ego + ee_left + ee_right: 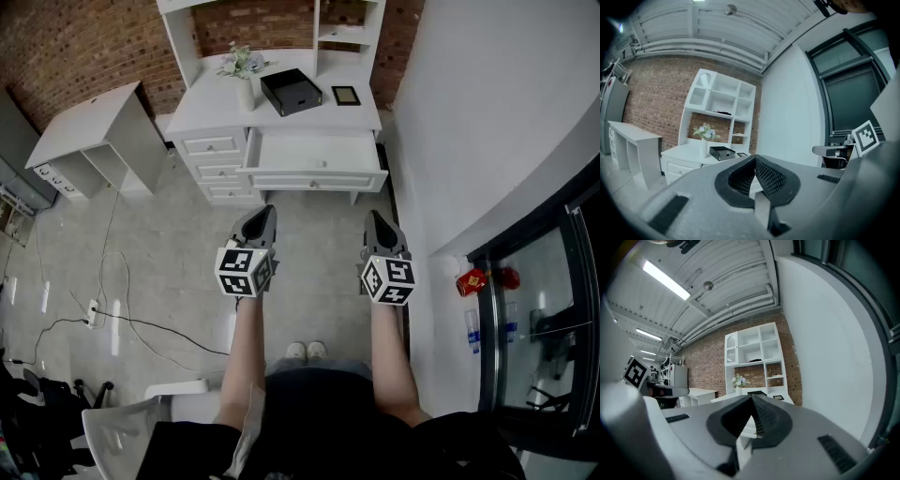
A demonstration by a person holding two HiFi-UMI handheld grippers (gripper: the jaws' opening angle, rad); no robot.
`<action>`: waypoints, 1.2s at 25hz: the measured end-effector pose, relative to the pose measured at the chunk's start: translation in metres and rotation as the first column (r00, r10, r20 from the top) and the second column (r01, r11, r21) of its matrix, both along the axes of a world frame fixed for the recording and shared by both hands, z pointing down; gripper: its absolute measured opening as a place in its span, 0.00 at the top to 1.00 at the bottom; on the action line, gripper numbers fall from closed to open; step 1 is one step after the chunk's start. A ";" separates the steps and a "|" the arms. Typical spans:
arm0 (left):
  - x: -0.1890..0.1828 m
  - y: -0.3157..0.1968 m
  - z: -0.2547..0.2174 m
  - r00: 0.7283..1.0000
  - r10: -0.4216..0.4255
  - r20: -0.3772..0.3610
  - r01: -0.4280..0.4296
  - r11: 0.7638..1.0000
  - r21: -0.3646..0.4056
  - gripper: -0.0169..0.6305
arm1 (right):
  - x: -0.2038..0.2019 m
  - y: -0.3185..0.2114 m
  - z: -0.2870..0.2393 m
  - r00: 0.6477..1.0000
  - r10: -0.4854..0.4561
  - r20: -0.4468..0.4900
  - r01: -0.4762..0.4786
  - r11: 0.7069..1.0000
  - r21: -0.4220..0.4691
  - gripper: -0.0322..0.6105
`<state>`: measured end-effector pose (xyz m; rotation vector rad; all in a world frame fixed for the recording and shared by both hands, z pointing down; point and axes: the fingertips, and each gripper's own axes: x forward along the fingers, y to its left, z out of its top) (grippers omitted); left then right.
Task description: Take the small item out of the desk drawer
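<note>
The white desk [281,117] stands ahead of me against a brick wall. Its wide drawer [314,157] is pulled out, and I cannot make out any small item on its pale inside. Both grippers hang in the air over the floor, well short of the drawer. My left gripper [266,216] points at the drawer's left end and is shut with nothing in it. My right gripper [376,219] points toward its right end, also shut and empty. The left gripper view has its jaws [754,160] meeting at the tips; the right gripper view [751,400] shows the same.
On the desk top stand a vase of flowers [243,73], a black tray [291,92] and a small dark frame [346,95]. A second white desk [98,131] stands at the left. Cables [112,314] run across the floor. A white wall [469,122] is close on the right.
</note>
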<state>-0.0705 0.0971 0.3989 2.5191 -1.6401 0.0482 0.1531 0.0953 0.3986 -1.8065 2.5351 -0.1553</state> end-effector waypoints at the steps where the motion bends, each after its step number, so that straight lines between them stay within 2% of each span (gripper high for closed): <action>1: 0.000 0.000 0.000 1.000 -0.001 0.000 0.001 1.000 -0.002 0.96 | 0.000 0.000 0.000 1.000 0.000 -0.001 0.000 1.000 -0.001 0.95; 30: -0.007 0.004 0.016 0.999 0.036 -0.025 -0.037 0.999 -0.041 0.96 | -0.018 0.013 0.004 0.999 -0.019 0.029 0.019 1.000 -0.011 0.93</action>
